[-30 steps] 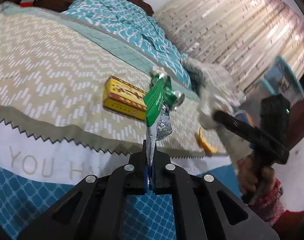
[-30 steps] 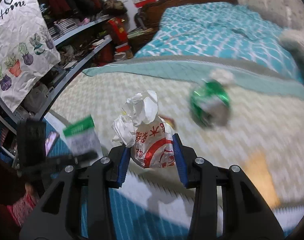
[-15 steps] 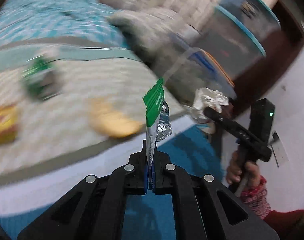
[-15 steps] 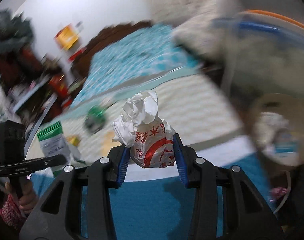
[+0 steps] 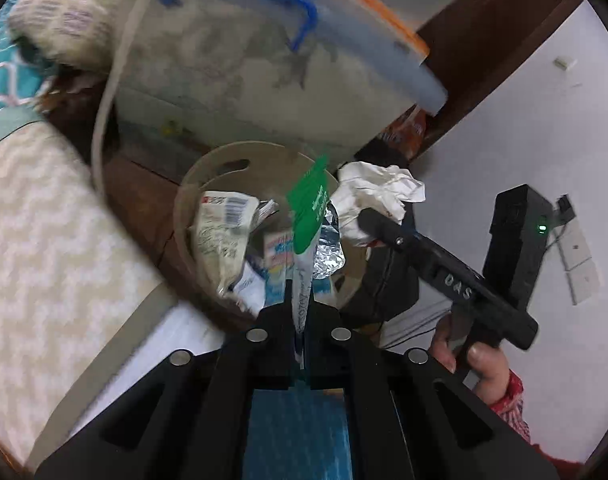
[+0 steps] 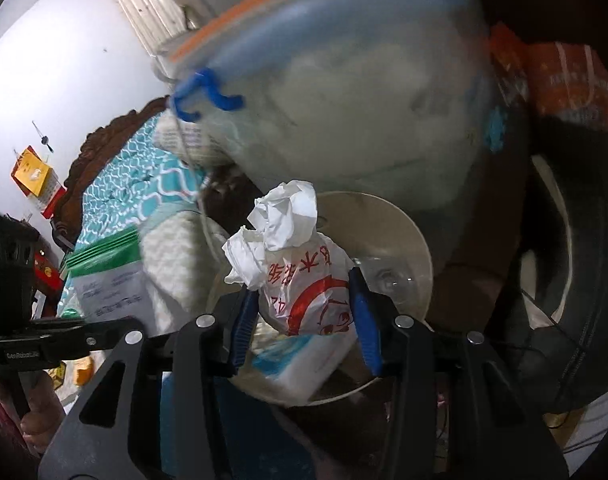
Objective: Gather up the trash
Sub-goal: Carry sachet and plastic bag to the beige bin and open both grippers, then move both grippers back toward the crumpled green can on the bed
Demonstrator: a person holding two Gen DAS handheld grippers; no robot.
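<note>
Hovering over the round beige bin (image 5: 208, 184), both grippers are carrying rubbish that is not yet dropped. The left gripper (image 5: 300, 320) is pinching the green-topped wrapper (image 5: 310, 208) tight between closed jaws, its foil end hanging above the bin's mouth. The right gripper (image 6: 304, 320) is cradling the crumpled red-printed bag (image 6: 304, 276); its jaws have just been opening, with the bag between the blue pads (image 6: 364, 320) and seemingly about to slip free. Packets are already lying inside the bin, so I judge the collecting well underway, though these two drops are outstanding
</note>
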